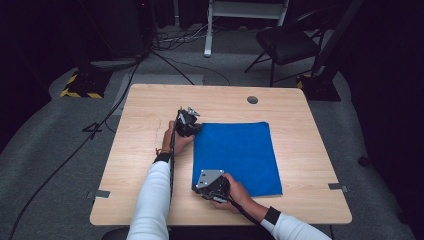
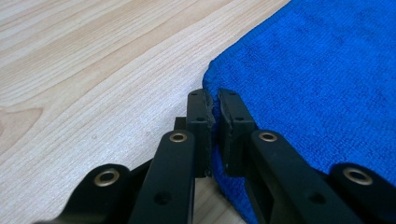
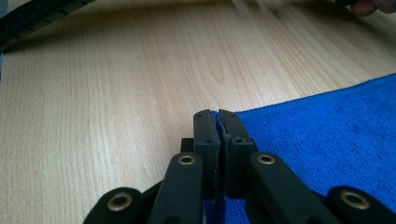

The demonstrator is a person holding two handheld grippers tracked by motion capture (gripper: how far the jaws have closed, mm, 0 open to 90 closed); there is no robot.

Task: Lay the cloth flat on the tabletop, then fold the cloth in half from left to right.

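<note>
The right gripper (image 1: 198,186) is clamped on the near left corner of the blue towel (image 1: 237,156), jaws pressed together over its edge. The towel lies flat on the wooden table (image 1: 145,115), right of centre. At the towel's far left corner, the left gripper (image 1: 192,127) likewise pinches the cloth's edge.

In the high view, both pinched corners of the blue cloth (image 1: 237,157) are hidden beneath the left gripper (image 1: 192,129) and right gripper (image 1: 200,187); pad contact there is probably unreadable.
</note>
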